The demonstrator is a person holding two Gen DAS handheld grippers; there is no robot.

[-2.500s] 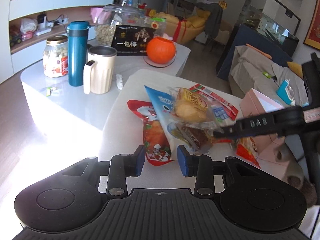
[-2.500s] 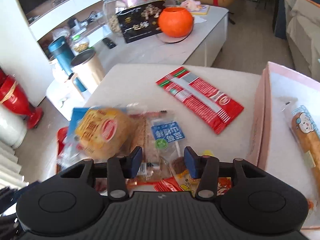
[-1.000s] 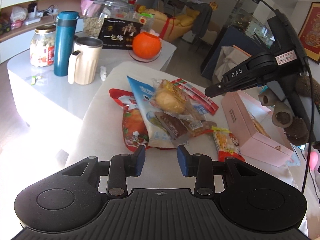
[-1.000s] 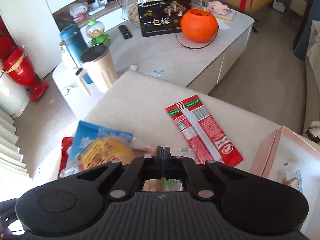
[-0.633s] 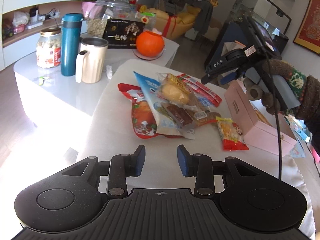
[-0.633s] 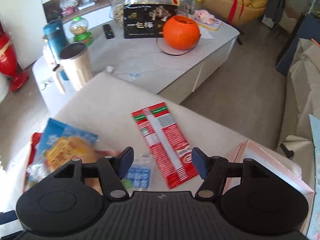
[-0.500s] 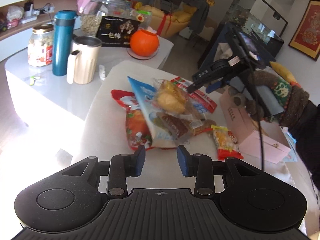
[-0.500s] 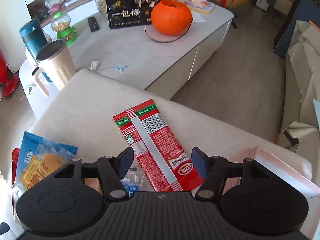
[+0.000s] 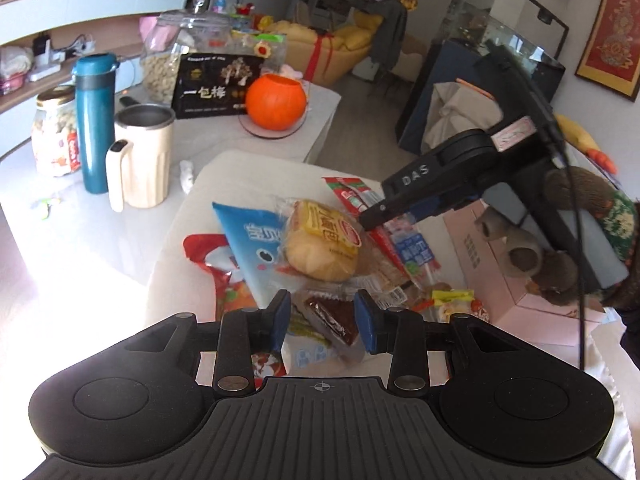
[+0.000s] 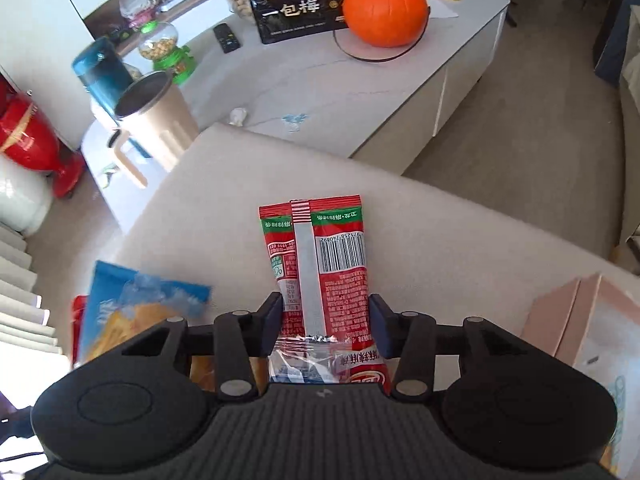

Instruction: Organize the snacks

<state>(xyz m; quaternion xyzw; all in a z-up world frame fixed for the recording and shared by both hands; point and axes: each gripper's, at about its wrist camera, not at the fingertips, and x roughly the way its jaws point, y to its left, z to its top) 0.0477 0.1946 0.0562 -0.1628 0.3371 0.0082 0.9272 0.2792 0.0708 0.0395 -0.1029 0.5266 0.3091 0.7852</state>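
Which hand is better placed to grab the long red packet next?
Right. The right gripper already straddles the long red packet, and its fingers have just been closing around it. The left gripper hovers over the brown cake wrapper in the snack pile, away from the packet.

Left wrist view. The left tool (image 9: 320, 322) hovered over a heap of snacks on the pale bench (image 9: 176, 232), its blue pads (image 9: 280, 312) apart with nothing pressed between them; a dark brown wrapped cake (image 9: 332, 318) lay below the gap. Beyond it sat a round yellow wrapped pastry (image 9: 320, 246) on a blue packet (image 9: 250, 246), with a red packet (image 9: 216, 264) at the left. The right tool (image 9: 372, 220), held by a gloved hand (image 9: 560, 256), reached down from the right, its tip at a long red packet (image 9: 352, 196); its jaws had just been closing. A pink box (image 9: 492, 276) stood at the right. Behind, a second white bench (image 9: 80, 216) carried a cream mug (image 9: 140, 160), a teal flask (image 9: 94, 120) and an orange pumpkin pot (image 9: 276, 100).
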